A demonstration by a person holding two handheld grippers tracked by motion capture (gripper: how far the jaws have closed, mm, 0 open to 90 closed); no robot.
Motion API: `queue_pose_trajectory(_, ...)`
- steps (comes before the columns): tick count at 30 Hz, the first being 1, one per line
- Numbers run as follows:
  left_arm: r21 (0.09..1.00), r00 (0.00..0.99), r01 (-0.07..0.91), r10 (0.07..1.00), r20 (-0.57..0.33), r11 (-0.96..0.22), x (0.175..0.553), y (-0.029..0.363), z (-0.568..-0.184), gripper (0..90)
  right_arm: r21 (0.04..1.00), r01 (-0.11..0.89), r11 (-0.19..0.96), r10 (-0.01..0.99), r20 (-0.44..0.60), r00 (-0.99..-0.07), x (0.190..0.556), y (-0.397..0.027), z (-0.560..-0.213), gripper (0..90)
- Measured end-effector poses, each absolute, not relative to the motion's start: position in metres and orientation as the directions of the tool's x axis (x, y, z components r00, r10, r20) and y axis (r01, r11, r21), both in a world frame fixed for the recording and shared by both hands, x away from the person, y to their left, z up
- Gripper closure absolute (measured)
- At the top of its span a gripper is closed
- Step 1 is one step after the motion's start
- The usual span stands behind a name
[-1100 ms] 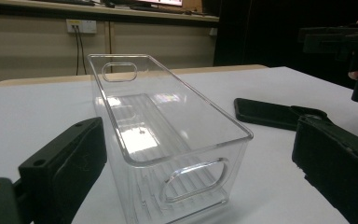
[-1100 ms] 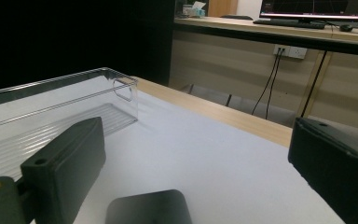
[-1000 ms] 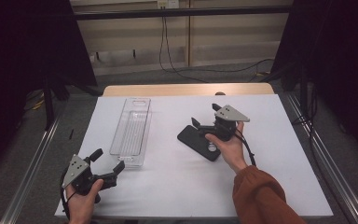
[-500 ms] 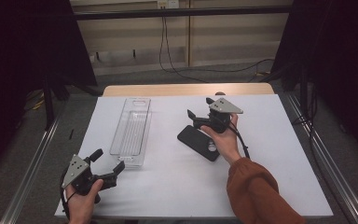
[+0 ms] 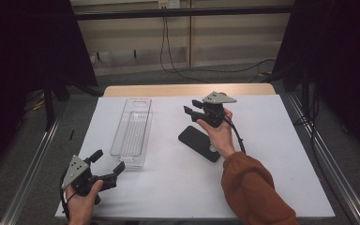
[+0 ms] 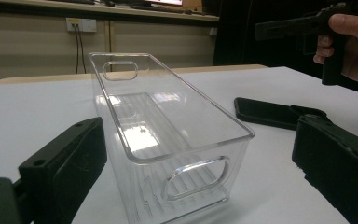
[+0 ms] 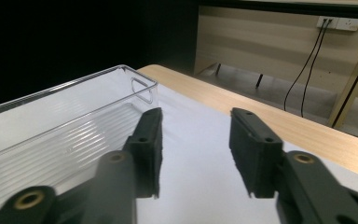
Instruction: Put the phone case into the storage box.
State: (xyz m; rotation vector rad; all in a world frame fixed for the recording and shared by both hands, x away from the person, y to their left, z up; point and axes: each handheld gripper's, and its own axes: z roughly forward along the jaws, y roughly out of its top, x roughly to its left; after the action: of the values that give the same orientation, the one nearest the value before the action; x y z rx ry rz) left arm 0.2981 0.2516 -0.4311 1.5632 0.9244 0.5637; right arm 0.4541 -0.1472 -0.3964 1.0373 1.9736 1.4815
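Right now the right gripper hangs above the white table, jaws parted with nothing between them — they have just been narrowing. Black phone lies flat just beneath that hand, right of the clear plastic bin. Left gripper sits at the bin's near end — jaws spread, empty.

You are working at a rectangular table topped with a white sheet, and a strip of pale wood shows along its far edge. On the white surface a long, clear plastic bin with cut-out handles lies lengthwise, left of centre. A flat black rectangular device lies near the middle, angled, well apart from the bin to its right.
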Motion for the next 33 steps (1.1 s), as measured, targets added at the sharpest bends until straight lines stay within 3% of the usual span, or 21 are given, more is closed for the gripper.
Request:
queue_pose_trajectory(2, 0.969, 0.571, 0.248, 0.810, -0.135, -0.014, 0.298, 0.252, -0.431, 3.1, 0.938, 0.312, 0.152, 0.785, 0.077, -0.615, 0.456, -0.146, -0.395, 67.5)
queue_pose_trajectory(10, 0.969, 0.573, 0.248, 0.809, -0.135, -0.015, 0.298, 0.252, -0.431, 3.1, 0.901, 0.396, 0.180, 0.767, 0.124, -0.630, 0.465, -0.149, -0.392, 87.3)
queue_pose_trajectory(16, 0.969, 0.570, 0.248, 0.811, -0.133, -0.016, 0.298, 0.253, -0.431, 3.1, 0.862, 0.463, 0.209, 0.771, 0.146, -0.620, 0.473, -0.149, -0.388, 90.0)
queue_pose_trajectory(33, 0.968, 0.569, 0.251, 0.811, -0.133, -0.017, 0.298, 0.256, -0.431, 3.2, 0.636, 0.696, 0.332, 0.790, 0.216, -0.574, 0.503, -0.149, -0.391, 90.0)
